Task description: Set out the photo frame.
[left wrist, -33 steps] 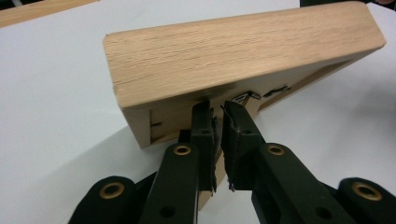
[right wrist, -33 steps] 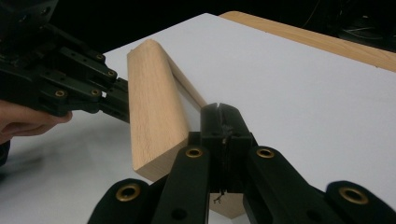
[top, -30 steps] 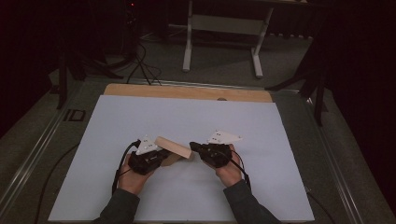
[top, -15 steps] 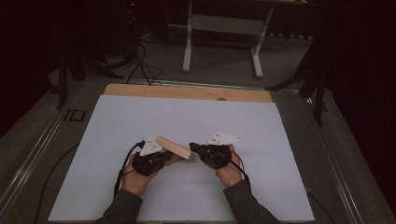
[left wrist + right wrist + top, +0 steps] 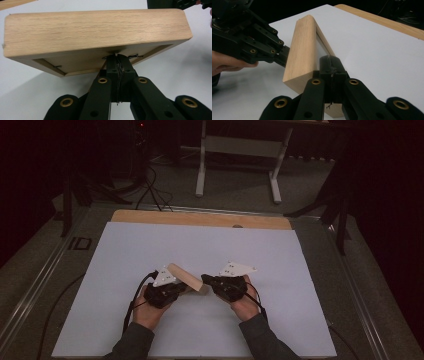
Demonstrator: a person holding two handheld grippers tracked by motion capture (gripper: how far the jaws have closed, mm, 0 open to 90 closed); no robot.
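In the high view, a pale wooden picture frame with rounded edges [image 5: 186,278] is held tilted above the white-covered tabletop [image 5: 280,250], near its front edge and between the two hands. The left gripper [image 5: 184,289], black with a grey three-cornered plate on top, meets the frame from the left. The right gripper [image 5: 204,281], of the same build, meets the frame's right end. A strip of bare wood [image 5: 200,218] runs along the far edge of the tabletop, and a grey metal stand [image 5: 238,150] rises from the floor beyond it.

In the left gripper view, the frame [image 5: 95,32] spans almost the whole width, its broad wood-grain side facing the camera and its recessed back turned downward. The left gripper [image 5: 117,58] has just been closing, and its jaws now stand pressed together at the lower edge of the frame; whether they pinch a small metal clip there cannot be told.

In the right gripper view, the frame [image 5: 302,52] stands on edge, slanting away from the camera. The right gripper [image 5: 331,63] has its jaws narrowed fully together against the frame's inner rim. The left gripper [image 5: 283,57] touches the frame's outer side from the left.
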